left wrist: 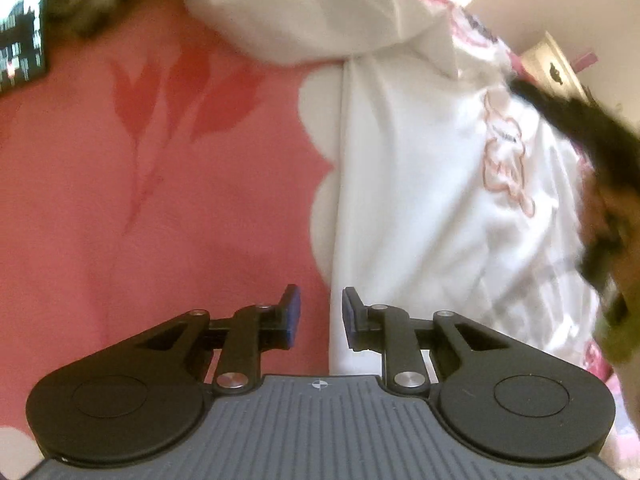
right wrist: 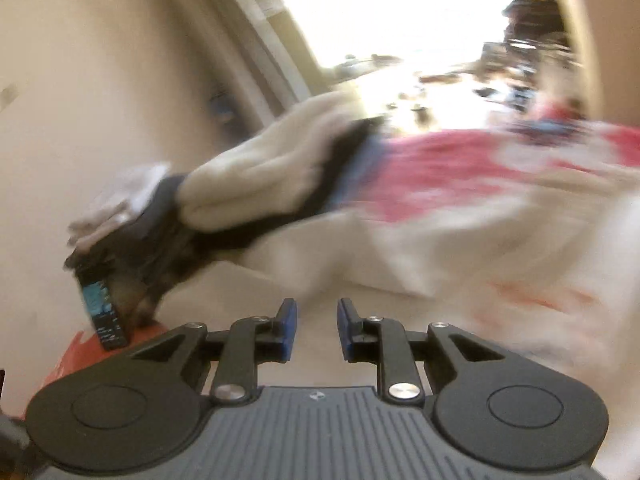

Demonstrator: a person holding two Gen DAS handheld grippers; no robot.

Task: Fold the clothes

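A white garment with a pink outlined print (left wrist: 432, 184) lies on a pink bedspread with red leaf shapes (left wrist: 140, 168), filling the right half of the left wrist view. My left gripper (left wrist: 320, 316) is open and empty, its fingertips at the garment's left edge. My right gripper (right wrist: 316, 328) is open and empty; its view is blurred. It looks across a white and red cloth (right wrist: 480, 216) toward a pile of folded cream clothes (right wrist: 264, 176).
A dark phone-like screen (left wrist: 20, 28) sits at the upper left of the left wrist view. Another dark device with a blue screen (right wrist: 100, 312) stands at the left in the right wrist view. A beige wall and a bright window lie behind.
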